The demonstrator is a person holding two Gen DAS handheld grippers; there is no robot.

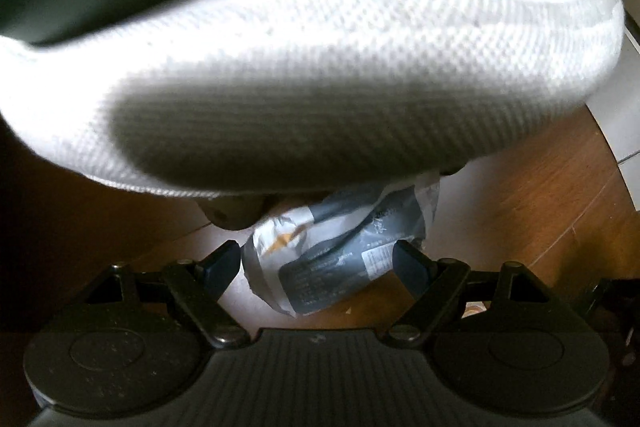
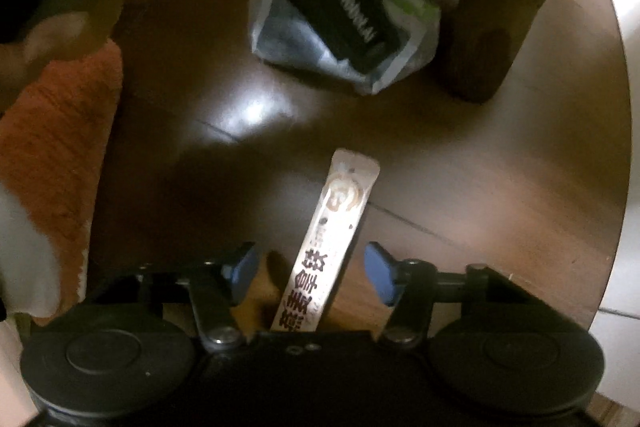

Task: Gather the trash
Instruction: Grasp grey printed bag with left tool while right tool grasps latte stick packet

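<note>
A crumpled silver and blue-grey wrapper [image 1: 332, 247] lies on the brown wooden floor [image 1: 500, 211], just below a white cushion edge. My left gripper [image 1: 318, 259] points down over it, open, with the wrapper between its dark fingers [image 1: 224, 263], which sit close to its sides. In the right wrist view a long white stick packet [image 2: 340, 227] with dark red characters lies flat on the floor. My right gripper [image 2: 312, 275] straddles its near end with a gap on each side of the blue pads [image 2: 244, 275]. Farther off, the same wrapper [image 2: 288, 43] shows under the left tool's black housing [image 2: 348, 7].
A big white woven cushion [image 1: 320, 67] overhangs the wrapper and fills the upper left wrist view. A dark wooden furniture leg [image 2: 492, 39] stands right of the wrapper. An orange rug [image 2: 52, 147] lies at the left. Pale tiles [image 2: 624, 87] border the wood on the right.
</note>
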